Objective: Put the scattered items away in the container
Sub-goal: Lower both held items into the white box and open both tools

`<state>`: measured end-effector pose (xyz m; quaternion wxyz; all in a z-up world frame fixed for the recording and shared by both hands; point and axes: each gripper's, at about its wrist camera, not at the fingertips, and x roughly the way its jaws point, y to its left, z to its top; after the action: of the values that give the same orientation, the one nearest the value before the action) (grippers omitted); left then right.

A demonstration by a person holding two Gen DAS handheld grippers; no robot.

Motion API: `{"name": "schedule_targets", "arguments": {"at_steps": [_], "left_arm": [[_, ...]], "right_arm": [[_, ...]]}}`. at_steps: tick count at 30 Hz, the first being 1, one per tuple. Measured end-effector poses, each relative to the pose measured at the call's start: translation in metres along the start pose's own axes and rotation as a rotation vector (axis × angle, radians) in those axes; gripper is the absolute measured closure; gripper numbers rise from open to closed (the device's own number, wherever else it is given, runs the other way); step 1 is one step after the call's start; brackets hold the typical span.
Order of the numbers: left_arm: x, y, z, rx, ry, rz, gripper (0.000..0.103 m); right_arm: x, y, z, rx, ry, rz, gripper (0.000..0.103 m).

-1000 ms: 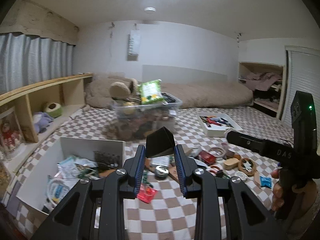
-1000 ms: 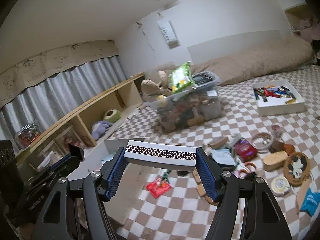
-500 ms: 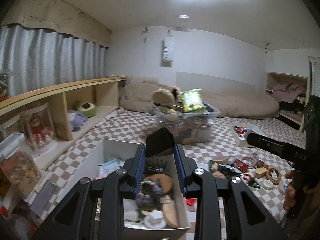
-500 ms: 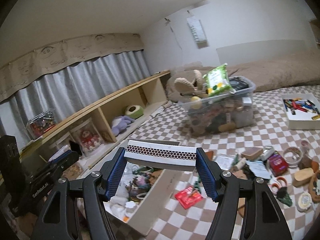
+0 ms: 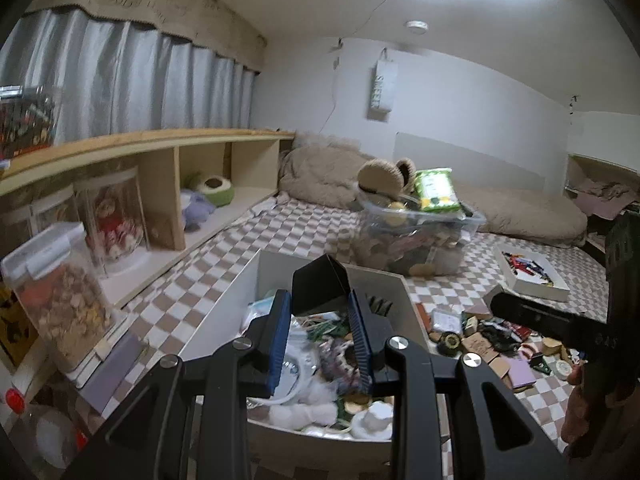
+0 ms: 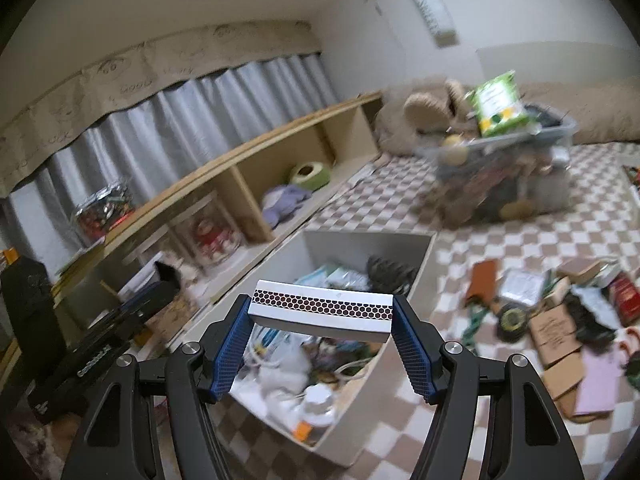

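Both hands have swung across from the scattered pile to the white box (image 6: 420,276) by the shelf edge of the bed. My left tongs (image 5: 320,332) stay clamped on a black folded piece (image 5: 318,290), my right tongs (image 6: 322,350) on a matchbox (image 6: 320,312). Both loads now hang over the box, so I judge releasing comes next.

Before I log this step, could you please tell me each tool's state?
Left tool: closed on a black angular object.
Right tool: closed on a white matchbox.
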<state>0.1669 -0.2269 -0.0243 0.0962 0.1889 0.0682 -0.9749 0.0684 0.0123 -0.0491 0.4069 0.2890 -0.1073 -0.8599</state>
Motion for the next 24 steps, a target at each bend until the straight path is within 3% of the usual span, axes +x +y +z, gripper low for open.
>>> {"name": "schedule_targets", "arguments": {"at_steps": [16,24], "left_arm": [[0.019,0.039,-0.021,-0.072,0.074,0.036,0.073],[0.027,0.044,-0.025,-0.068,0.097,0.045,0.073]], "right_arm": [[0.083,0.037,-0.027,-0.048,0.239,0.067,0.034],[0.110,0.046,-0.038,-0.050,0.305,0.083,0.034]]}}
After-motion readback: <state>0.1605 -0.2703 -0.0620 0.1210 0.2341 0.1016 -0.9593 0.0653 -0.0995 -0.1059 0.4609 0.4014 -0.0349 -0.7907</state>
